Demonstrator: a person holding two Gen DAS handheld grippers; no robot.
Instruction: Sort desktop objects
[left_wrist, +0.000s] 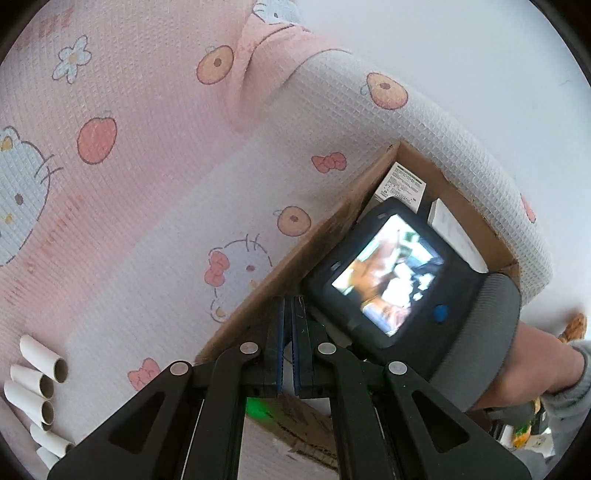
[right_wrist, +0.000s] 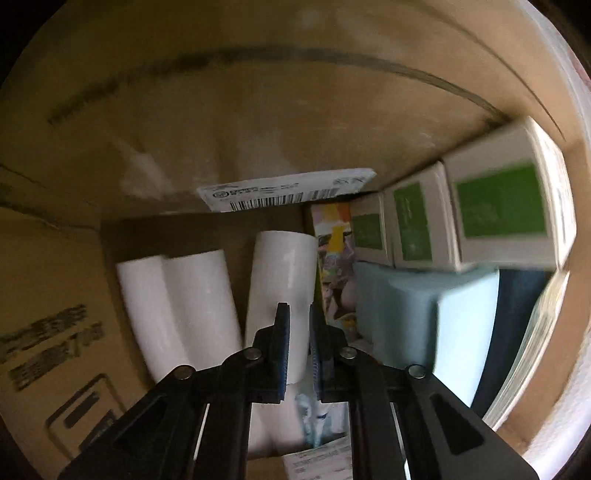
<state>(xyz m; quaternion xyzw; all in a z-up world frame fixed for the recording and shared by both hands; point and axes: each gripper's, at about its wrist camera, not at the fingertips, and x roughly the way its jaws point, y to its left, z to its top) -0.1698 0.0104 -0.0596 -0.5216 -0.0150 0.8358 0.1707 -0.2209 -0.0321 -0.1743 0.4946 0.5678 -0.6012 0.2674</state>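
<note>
Our right tool (right_wrist: 298, 314), pointed steeply down into the cardboard box (right_wrist: 258, 122), is nearly closed, gripping nothing, over a white tube (right_wrist: 284, 266); left tool (left_wrist: 288, 306) closed, empty. Box printing blurred.

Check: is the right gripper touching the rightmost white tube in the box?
Cannot tell. Right wrist view: the white tube shows through the narrow gap of the right gripper, but blur hides whether the pads press it or hang above.
</note>
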